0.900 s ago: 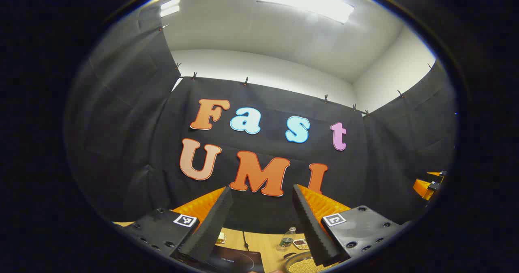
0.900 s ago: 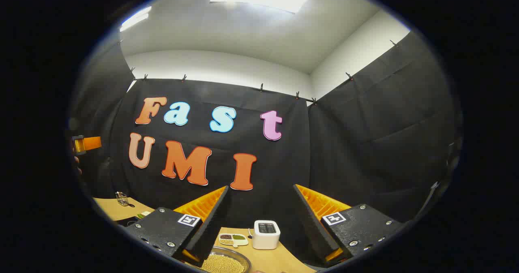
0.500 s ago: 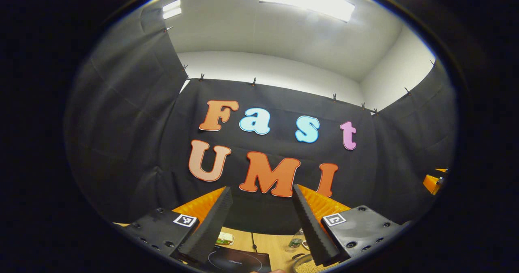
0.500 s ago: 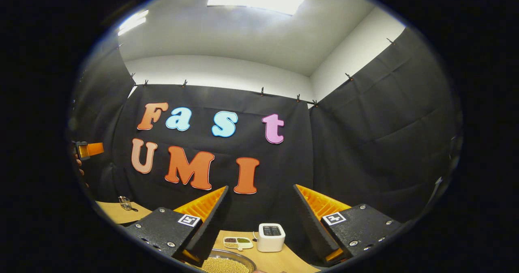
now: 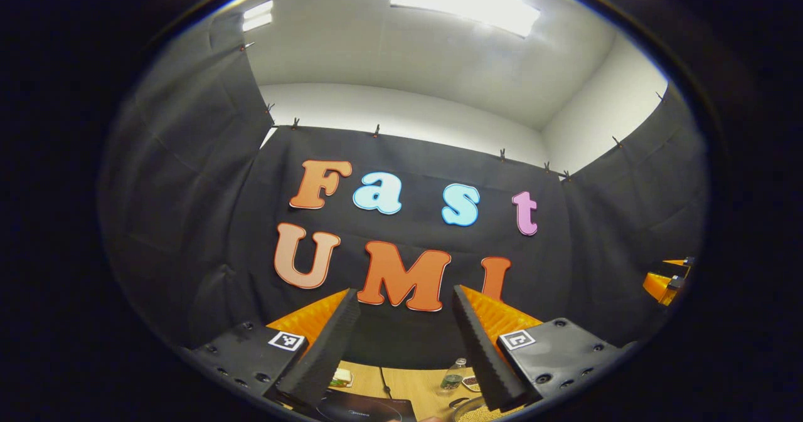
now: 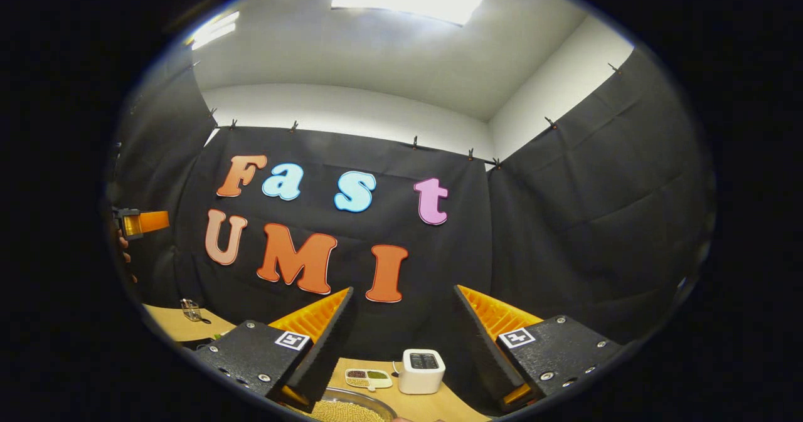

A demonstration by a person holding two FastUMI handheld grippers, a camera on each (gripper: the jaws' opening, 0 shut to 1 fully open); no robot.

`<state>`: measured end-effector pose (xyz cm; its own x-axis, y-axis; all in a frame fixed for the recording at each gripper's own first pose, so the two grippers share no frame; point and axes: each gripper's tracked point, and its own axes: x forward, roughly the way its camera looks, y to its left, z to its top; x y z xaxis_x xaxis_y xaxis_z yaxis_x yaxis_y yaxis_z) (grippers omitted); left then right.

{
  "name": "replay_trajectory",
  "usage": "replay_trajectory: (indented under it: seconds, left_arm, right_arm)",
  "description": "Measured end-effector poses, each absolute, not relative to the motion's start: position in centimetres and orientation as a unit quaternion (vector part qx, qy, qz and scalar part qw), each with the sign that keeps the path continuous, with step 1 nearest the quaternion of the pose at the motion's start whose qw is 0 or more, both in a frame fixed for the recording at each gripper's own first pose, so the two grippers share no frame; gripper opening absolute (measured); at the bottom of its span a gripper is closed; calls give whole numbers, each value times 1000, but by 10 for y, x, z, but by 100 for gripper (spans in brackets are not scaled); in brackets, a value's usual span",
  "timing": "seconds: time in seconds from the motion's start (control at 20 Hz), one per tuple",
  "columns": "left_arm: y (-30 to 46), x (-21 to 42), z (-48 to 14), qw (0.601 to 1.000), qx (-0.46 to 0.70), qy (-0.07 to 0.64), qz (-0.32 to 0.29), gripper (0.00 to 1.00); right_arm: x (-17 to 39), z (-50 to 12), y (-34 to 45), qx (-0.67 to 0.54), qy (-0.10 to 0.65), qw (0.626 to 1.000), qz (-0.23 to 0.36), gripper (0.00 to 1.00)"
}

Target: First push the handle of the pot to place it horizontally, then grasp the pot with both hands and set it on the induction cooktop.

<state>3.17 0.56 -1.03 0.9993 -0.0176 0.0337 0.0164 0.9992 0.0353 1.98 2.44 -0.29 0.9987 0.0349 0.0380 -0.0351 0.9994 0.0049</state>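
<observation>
Black cloth walls enclose a booth with a wooden table [image 6: 433,404] at the bottom of both views, seen from grippers held high and tilted upward, so most of each view takes in wall and ceiling.

The landmark is the pot [image 6: 348,409], a round metal vessel filled with small yellowish beans, at the near table edge. In the left gripper view its rim [image 5: 467,406] peeks out low, and the dark induction cooktop [image 5: 364,409] lies just beside it. Beyond the pot stand a small bottle [image 5: 452,378], a divided dish of beans [image 6: 369,378] and a white box-shaped appliance [image 6: 421,370].

The left gripper [image 5: 404,347] and the right gripper [image 6: 404,347] both have their fingers spread wide apart, holding and touching nothing, probably raised above the pot ready to come down. The pot's handle cannot be made out.
</observation>
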Motion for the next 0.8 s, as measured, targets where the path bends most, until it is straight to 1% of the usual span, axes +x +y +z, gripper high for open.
replay_trajectory:
  seconds: [0.05,0.1,0.2,0.4,0.45,0.5,0.55,0.7,0.8]
  left_arm:
    - [7,33,-12,1000,21,-14,-5,97]
    - [2,33,-13,1000,20,-11,-9,96]
    - [-3,35,-16,1000,14,-8,-16,98]
    - [-2,40,-17,1000,22,-15,-10,97]
    - [-4,41,-17,999,25,-22,-12,97]
    - [-5,43,-21,999,27,-22,-10,97]
    - [-6,44,-26,999,30,-16,-7,97]
    - [-13,46,-34,999,34,-8,-10,96]
    - [-13,45,-34,999,40,-10,-9,97]
  right_arm:
    - [21,-6,24,5,-17,1000,18,97]
    - [23,-8,22,7,-16,1000,18,94]
    - [24,-11,19,7,-13,1000,17,94]
    - [25,-24,20,8,-3,1000,22,94]
    - [25,-30,26,12,2,999,30,97]
    - [22,-41,32,14,12,999,40,94]
    - [23,-50,35,14,24,999,44,94]
    - [26,-70,22,13,47,998,26,93]
    - [23,-81,23,21,65,997,27,93]
